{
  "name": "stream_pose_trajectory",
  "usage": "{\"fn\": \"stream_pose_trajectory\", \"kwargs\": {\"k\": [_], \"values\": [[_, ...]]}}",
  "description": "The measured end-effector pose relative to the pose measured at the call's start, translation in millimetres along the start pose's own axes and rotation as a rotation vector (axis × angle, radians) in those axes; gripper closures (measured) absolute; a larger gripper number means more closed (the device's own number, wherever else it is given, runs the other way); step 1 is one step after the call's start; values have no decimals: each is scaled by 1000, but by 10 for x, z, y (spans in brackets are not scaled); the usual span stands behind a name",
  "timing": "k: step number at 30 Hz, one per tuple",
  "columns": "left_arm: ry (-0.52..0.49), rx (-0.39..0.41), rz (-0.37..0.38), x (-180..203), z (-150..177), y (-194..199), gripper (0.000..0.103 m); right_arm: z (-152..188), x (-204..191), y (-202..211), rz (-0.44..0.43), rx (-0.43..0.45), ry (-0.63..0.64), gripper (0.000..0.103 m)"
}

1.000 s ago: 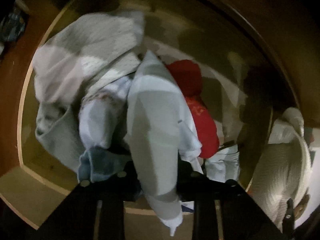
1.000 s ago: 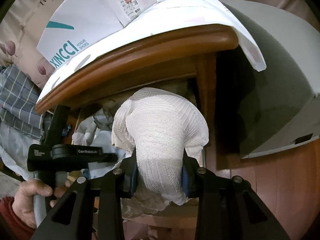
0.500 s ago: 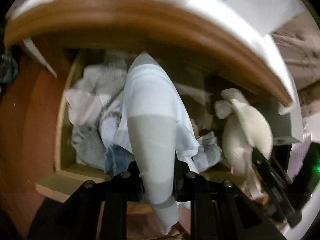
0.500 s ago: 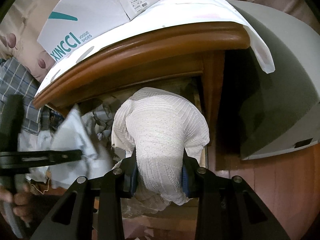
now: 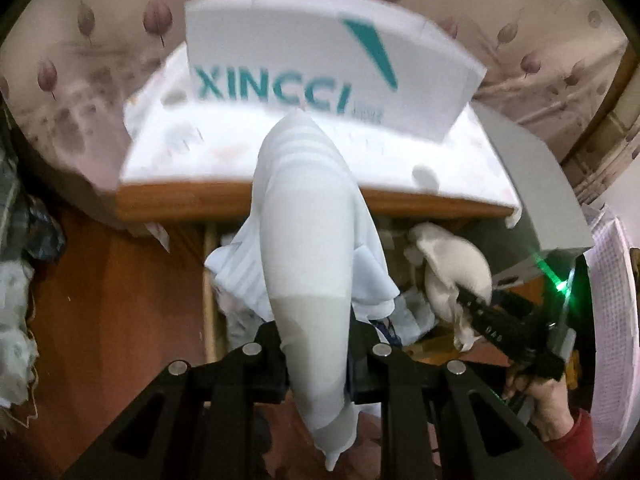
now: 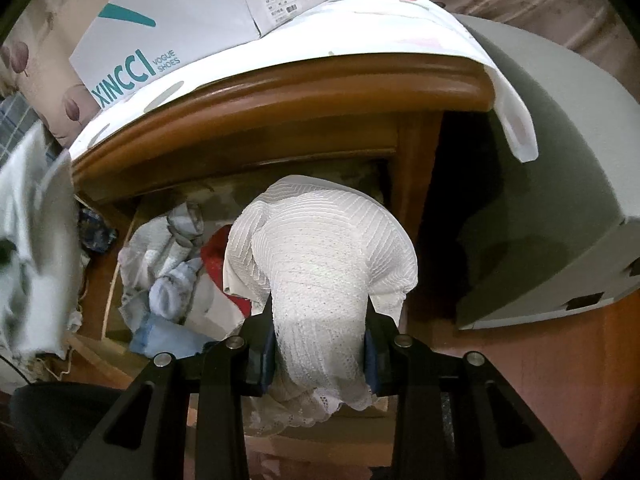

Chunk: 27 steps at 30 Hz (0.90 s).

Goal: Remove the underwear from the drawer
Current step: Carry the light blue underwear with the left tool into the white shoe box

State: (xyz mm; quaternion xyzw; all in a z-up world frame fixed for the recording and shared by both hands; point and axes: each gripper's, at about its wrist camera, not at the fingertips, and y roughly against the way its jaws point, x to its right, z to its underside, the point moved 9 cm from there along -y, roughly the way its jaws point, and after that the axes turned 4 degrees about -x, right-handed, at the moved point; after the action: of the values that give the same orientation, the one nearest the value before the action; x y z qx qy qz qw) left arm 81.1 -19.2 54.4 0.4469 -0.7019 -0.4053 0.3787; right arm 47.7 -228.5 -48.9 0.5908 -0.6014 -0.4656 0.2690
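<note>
Beneath the wooden cabinet top (image 6: pixel 280 92), the drawer (image 6: pixel 116 276) is cleared by both garments, each gripped lengthwise: pale underwear (image 5: pixel 312 280) in the closed left gripper (image 5: pixel 316 344), white knit underwear (image 6: pixel 320 276) in the closed right gripper (image 6: pixel 320 344).

Black two-fingered left tool (image 5: pixel 316 360) and right tool (image 6: pixel 320 354), each studded with silver screws; blue pads (image 6: pixel 262 356); a red sleeve (image 5: pixel 576 456) at the hand (image 5: pixel 540 400).

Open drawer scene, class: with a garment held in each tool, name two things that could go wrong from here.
1. The pale striped garment hangs long from the left tool; its loose end might snag the drawer edge.
2. The white knitted garment bulges out of the right tool close under the wooden top, so it could catch there or slip.
</note>
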Motion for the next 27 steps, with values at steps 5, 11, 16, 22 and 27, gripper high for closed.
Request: {"fn": "stream_pose_trajectory", "kwargs": {"k": [5,11,16,22,27], "values": [[-16,117,-46,-124,-426,538,83,2,-9,-7,9,-2,10,72],[22,266,-66,-340,-1261,1102,83,33,35,37,7,4,-12,72],[10,330,-100,-405,-1990,1221,83,32,35,10,22,-6,-6,71],[-28,326,-115,-382,-2613,889,83,34,20,-3,18,-14,-11,71],[-20,282,-126,-422,-2900,410,83,40,30,-27,6,-24,-22,71]]}}
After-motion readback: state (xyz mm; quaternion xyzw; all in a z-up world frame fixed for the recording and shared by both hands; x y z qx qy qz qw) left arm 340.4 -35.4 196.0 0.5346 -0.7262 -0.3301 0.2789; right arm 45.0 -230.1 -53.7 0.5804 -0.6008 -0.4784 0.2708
